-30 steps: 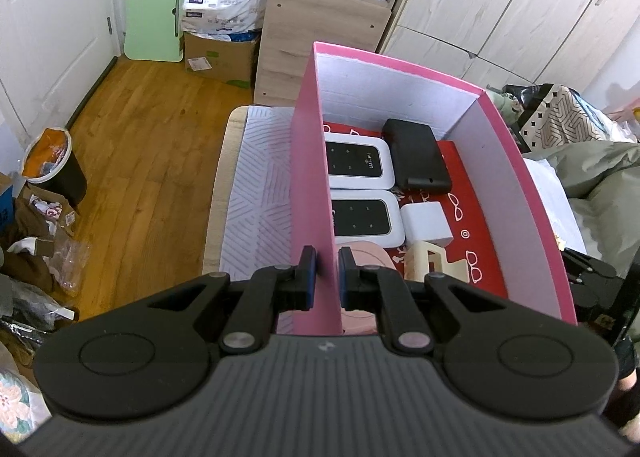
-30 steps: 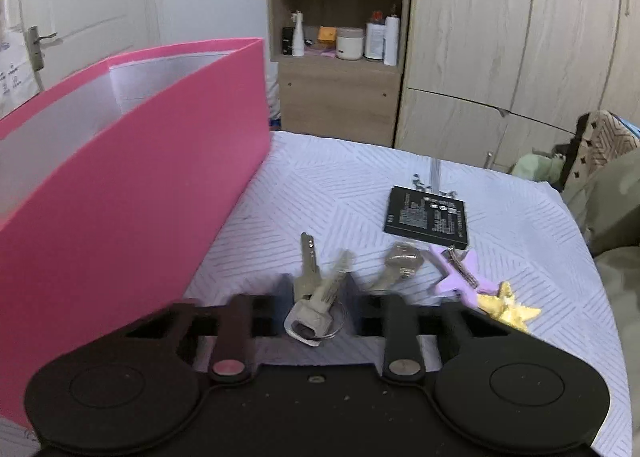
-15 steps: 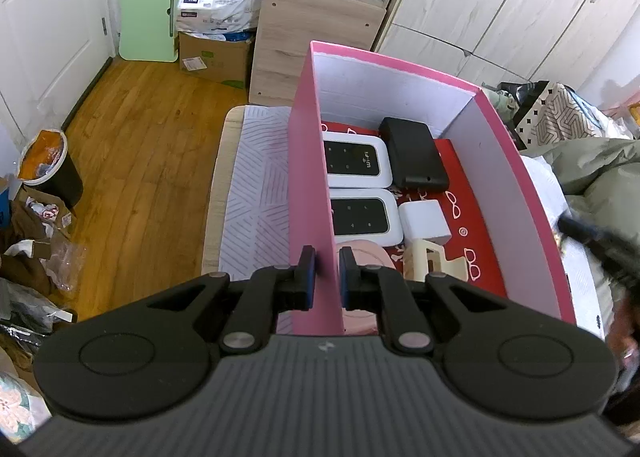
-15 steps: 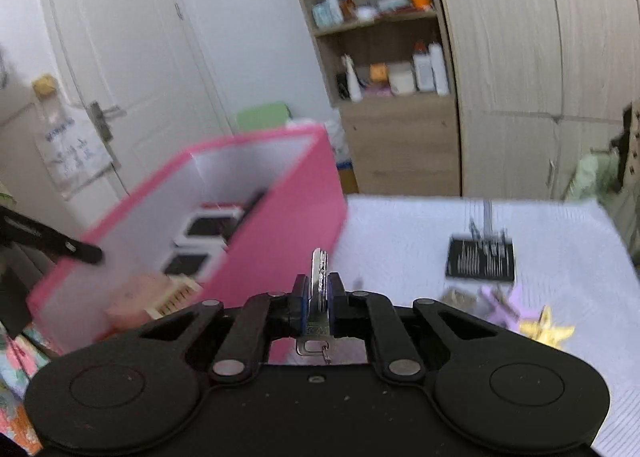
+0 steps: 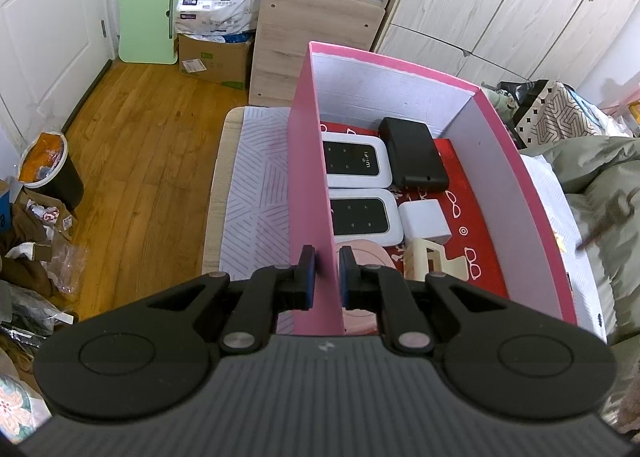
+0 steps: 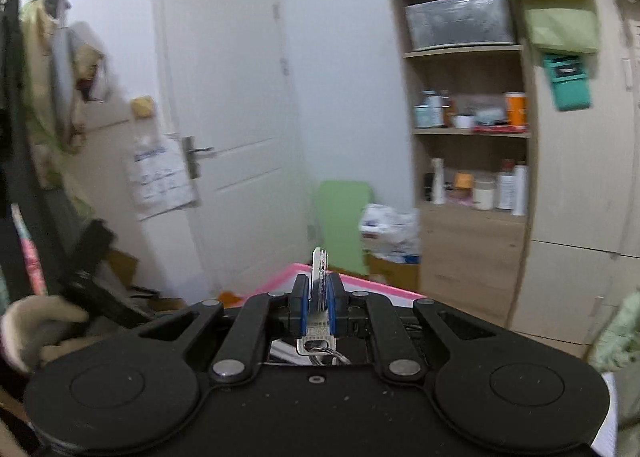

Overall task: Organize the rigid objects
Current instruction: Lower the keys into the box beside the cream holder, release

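The left gripper is clamped on the near left wall of the tall pink cardboard box with white inner faces, one blue-padded finger outside and one inside. Judged purpose: to steady the light box so it does not slide or tip on the white cloth with a grey line pattern while items go in.

Inside the box, on its red printed floor, lie two white pocket routers with black faces, one behind the other against the left wall. To their right sit a black rectangular device at the far end, a small white cube-shaped block, and a cream plastic piece nearest. A pink round object lies under the left gripper's inner finger; its identity cannot be told.

The right gripper is closed tight on a flat silver metal key, blade pointing up and forward, its ring hanging behind the pads. Gripping the flat faces likely keeps it from swinging.

Compared with a second ago, the key has left the cloth, where it lay among other keys, and the right gripper has risen. Its view now shows the white door and only the box's pink rim. The left gripper's hold is unchanged. Judged next step: carry the key over the rim and release it inside.
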Demonstrator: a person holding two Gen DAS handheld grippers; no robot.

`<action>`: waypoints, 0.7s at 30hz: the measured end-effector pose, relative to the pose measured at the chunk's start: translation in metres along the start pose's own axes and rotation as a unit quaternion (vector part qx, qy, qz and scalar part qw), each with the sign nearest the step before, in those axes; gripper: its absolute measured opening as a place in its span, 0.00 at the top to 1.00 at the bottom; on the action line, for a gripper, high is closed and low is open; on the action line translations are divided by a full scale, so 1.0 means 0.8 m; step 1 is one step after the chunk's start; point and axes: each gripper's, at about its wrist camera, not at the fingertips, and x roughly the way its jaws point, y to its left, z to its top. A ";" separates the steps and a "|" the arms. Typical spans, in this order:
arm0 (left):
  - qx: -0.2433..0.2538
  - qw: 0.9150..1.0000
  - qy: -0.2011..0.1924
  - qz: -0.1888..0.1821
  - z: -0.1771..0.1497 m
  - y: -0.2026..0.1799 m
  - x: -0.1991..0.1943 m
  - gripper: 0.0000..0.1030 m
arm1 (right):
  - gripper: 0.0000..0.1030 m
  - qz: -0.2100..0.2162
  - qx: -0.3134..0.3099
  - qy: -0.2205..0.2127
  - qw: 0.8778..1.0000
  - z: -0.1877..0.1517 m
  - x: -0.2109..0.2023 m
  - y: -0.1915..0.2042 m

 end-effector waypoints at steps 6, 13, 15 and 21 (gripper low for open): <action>0.012 1.000 0.002 0.004 -0.002 -0.004 0.000 0.90 | 0.88 0.062 0.044 0.050 0.996 -0.019 0.040 0.003; 0.026 1.000 0.004 0.004 -0.002 -0.005 -0.001 0.89 | 0.88 0.023 0.075 0.120 0.990 -0.079 0.100 -0.006; 0.025 1.000 0.003 0.003 -0.001 -0.005 -0.001 0.89 | 0.88 0.015 0.079 0.132 0.988 -0.084 0.112 -0.010; 0.020 1.000 0.003 0.005 -0.001 -0.005 -0.001 0.89 | 0.86 -0.072 0.024 0.144 0.987 -0.083 0.132 -0.001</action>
